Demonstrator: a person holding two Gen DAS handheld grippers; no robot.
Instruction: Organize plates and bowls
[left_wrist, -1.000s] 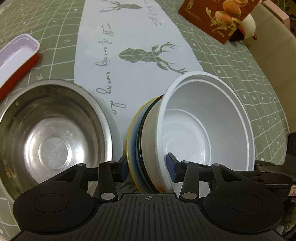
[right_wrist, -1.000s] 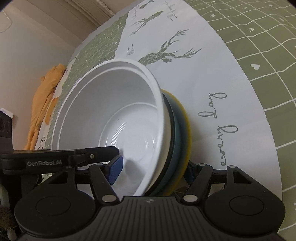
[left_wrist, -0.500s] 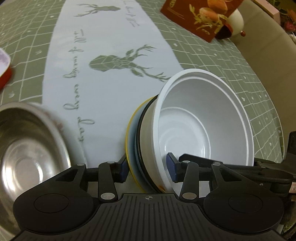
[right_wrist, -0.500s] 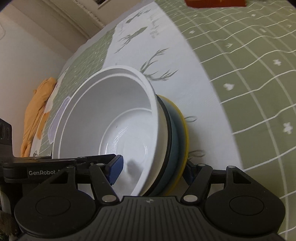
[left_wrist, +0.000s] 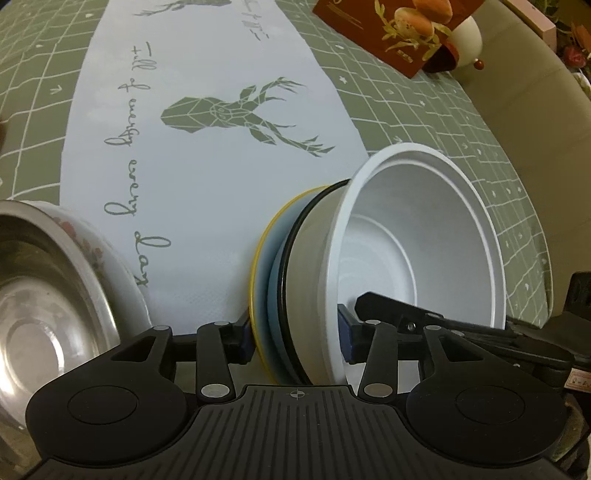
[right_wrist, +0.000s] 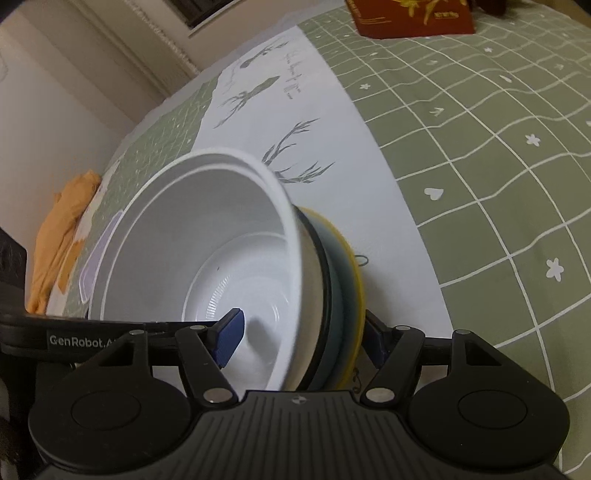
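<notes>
Both claws are clamped on one stack, held on edge above the table: my left claw (left_wrist: 297, 341) has one pad against the back of the yellow plate (left_wrist: 258, 284) and the other inside the white bowl (left_wrist: 424, 236), and its jaws are easing apart at this moment, though the pads still look to be on the stack. My right claw (right_wrist: 301, 338) grips the same stack from the other side, one pad inside the bowl, the other behind the plate, and its hold is steady.

Between bowl and yellow plate sit a dark-rimmed dish (left_wrist: 291, 266) and a blue plate (left_wrist: 271, 295), nested tightly.

Compared with a second ago, the stack has travelled across the white runner (left_wrist: 207, 147) towards the far side of the table; the steel bowl (left_wrist: 40, 306) has slid to the left edge of my left view, and the red-and-white tray is gone from it. The stack is also tipped further over in my right view.

I read this as the carry ending and the set-down beginning. With my left hold loosening, my right claw would bear more of the load, so the stack could slip.

A red box (left_wrist: 399, 33) stands near the far right corner.
</notes>
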